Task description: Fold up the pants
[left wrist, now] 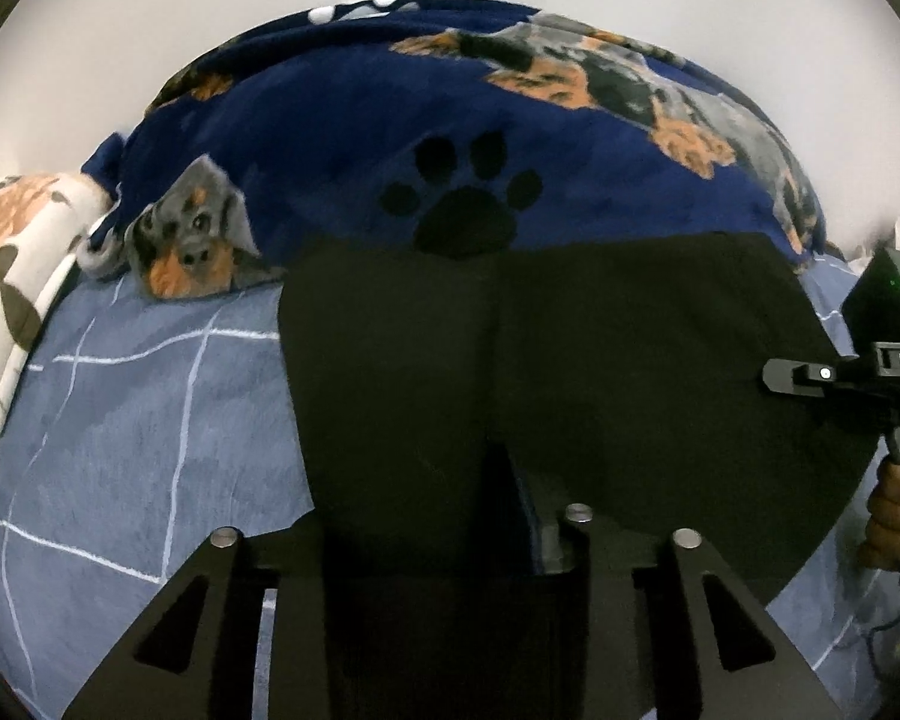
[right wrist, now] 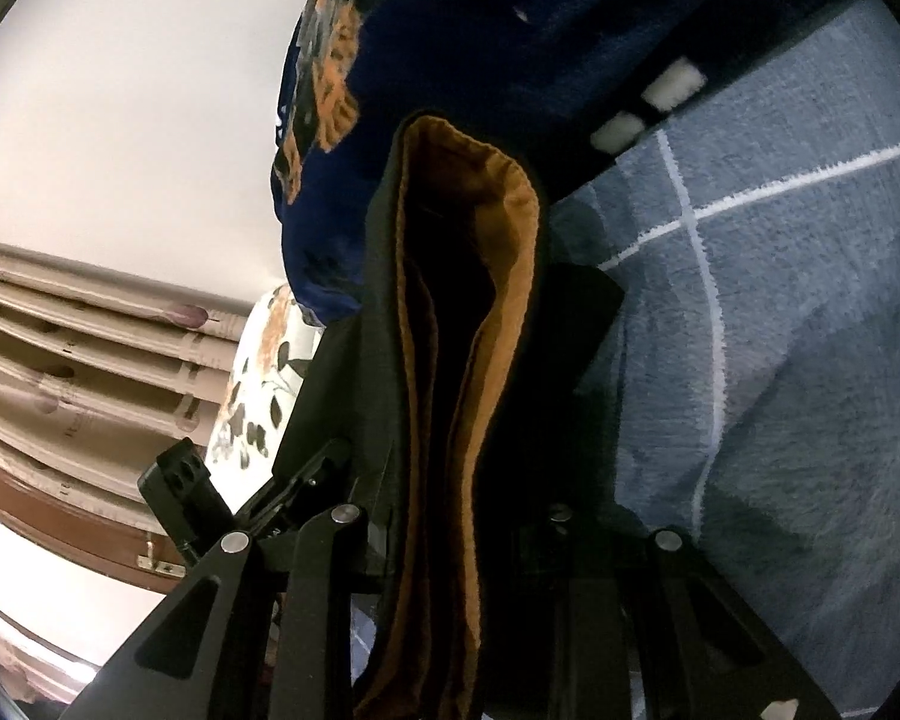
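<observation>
The black pants (left wrist: 570, 372) are covering the left gripper (left wrist: 450, 546) at lower centre of the left wrist view, so its fingertips are merging into dark cloth and contact is staying unclear. At the right edge, the right gripper (left wrist: 858, 372) and the hand (left wrist: 894, 516) holding it are being cut off. In the right wrist view, the pants' orange lining (right wrist: 498, 324) is hiding the right gripper's own fingertips, and the curtain (right wrist: 78, 348) is running off the left edge.

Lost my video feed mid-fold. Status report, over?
Right gripper clamped on black pants, tan lining showing. Left gripper at the pants' near edge, grip unclear. Pants lie on the blue checked bedsheet; paw-print blanket bunched just behind.
</observation>
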